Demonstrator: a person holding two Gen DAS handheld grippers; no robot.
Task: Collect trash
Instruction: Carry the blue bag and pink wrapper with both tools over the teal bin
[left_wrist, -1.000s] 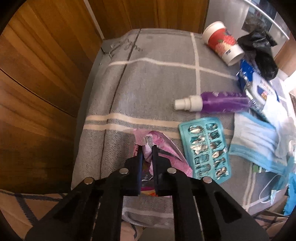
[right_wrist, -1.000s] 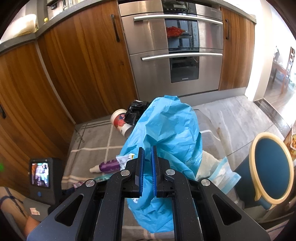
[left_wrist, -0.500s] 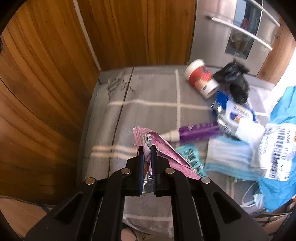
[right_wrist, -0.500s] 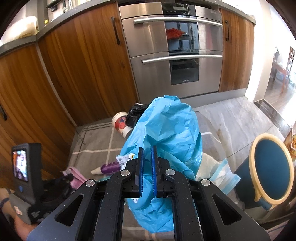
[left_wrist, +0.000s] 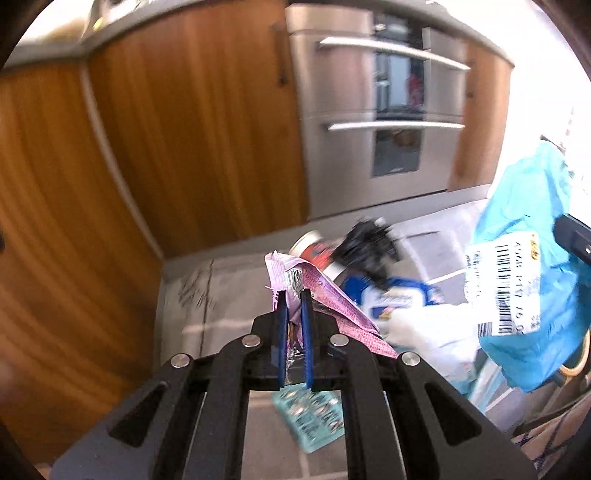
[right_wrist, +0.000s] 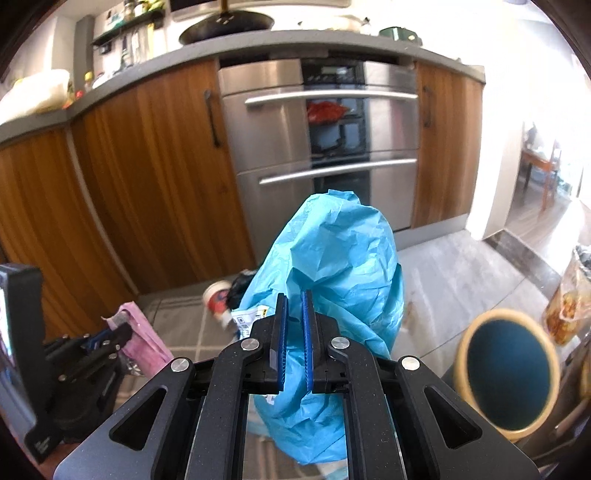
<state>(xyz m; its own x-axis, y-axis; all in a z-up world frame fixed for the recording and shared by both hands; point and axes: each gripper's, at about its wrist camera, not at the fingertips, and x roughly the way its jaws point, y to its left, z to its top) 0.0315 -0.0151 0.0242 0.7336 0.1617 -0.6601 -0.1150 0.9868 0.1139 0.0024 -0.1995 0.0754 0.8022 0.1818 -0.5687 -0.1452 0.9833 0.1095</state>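
The left gripper (left_wrist: 294, 295) is clenched on a crumpled pink wrapper (left_wrist: 325, 295), which is held in the air above the grey striped rug (left_wrist: 221, 295); the wrapper's lower end is hidden behind the fingers. The right gripper (right_wrist: 294, 299) is clamped on a fold of a blue plastic bag (right_wrist: 332, 258), which hangs lifted; the bag's mouth cannot be made out, and its bottom is cut off behind the gripper body. A white barcode label (left_wrist: 506, 284) is seen on the bag in the left wrist view. Directly below the left gripper a teal blister pack (left_wrist: 310, 417) lies on the rug, partly hidden. Further off, a white and blue packet (left_wrist: 399, 299) is blurred and its print unreadable. Beyond it a black crumpled item (left_wrist: 369, 247) touches a red and white paper cup (left_wrist: 314, 251) lying on its side, both smeared by motion. At the back stand wooden cabinets (right_wrist: 147, 177) and a steel oven (right_wrist: 325, 147). A blue round chair seat (right_wrist: 506, 369) sits to the right, its edge cut off.
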